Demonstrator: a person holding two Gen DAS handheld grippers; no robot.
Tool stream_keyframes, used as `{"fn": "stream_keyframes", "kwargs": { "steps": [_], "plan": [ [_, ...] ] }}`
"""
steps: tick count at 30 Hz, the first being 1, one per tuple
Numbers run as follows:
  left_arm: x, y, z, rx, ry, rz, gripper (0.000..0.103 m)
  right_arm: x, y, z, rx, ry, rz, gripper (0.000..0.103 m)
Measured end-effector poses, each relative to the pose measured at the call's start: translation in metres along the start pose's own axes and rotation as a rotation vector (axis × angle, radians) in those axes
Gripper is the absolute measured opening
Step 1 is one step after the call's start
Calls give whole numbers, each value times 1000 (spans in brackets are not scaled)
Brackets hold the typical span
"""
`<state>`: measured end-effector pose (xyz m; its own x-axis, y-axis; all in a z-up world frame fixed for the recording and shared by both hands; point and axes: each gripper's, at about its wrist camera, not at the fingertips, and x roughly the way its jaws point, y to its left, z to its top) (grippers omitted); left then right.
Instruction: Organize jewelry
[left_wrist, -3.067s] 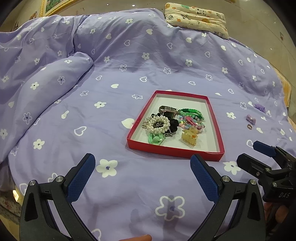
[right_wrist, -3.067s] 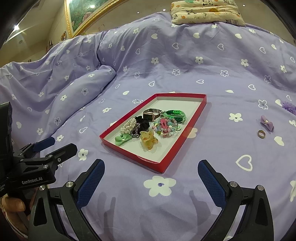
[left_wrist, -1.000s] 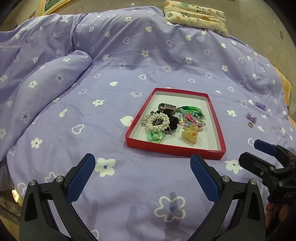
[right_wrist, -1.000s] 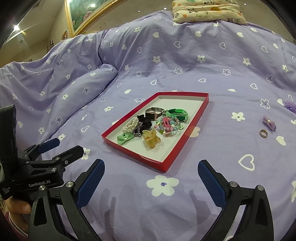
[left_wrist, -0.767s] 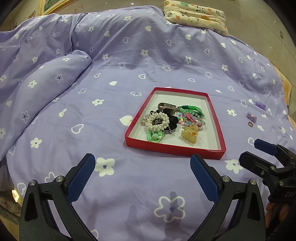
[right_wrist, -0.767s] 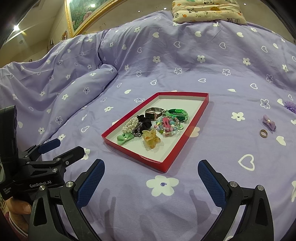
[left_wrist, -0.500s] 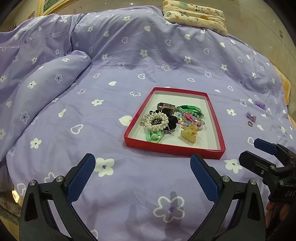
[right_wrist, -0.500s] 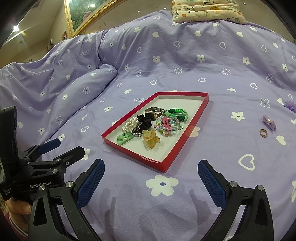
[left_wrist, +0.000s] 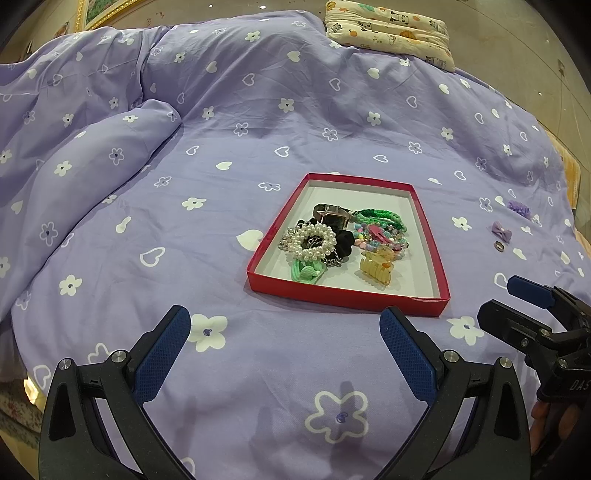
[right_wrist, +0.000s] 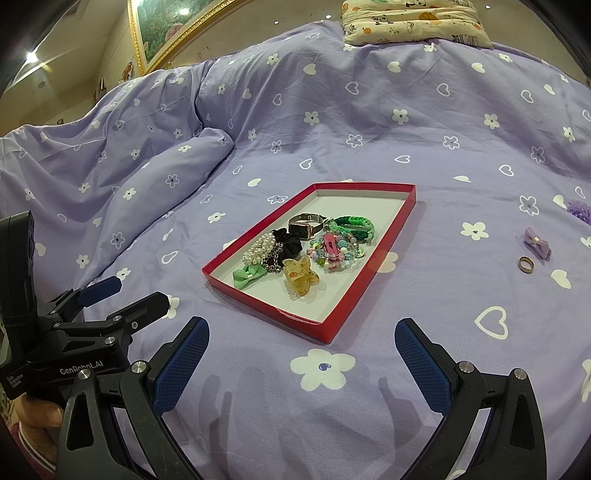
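both tongs, l (left_wrist: 284, 343) & r (right_wrist: 301, 347), spread wide w/ nothing held, tray (right_wrist: 364, 271) mid-frame, ring (right_wrist: 525, 264) & bow (right_wrist: 537, 242) loose at right edge; soft quilt (right_wrist: 443, 129) may let ring sink & slip.

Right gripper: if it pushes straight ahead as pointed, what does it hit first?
Probably the red tray's near corner. The open right gripper points over bare quilt toward it. Depth is unclear; it may touch the quilt first.
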<state>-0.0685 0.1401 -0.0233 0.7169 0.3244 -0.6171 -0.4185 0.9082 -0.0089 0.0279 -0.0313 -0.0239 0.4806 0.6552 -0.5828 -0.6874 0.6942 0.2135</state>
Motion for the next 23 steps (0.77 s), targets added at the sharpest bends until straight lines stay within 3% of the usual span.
{"fn": "stream_keyframes", "kwargs": {
  "steps": [23],
  "plan": [
    [10,-7,-1,6,25,-7,103,2,-7,0,23,7,3,102]
  ]
}}
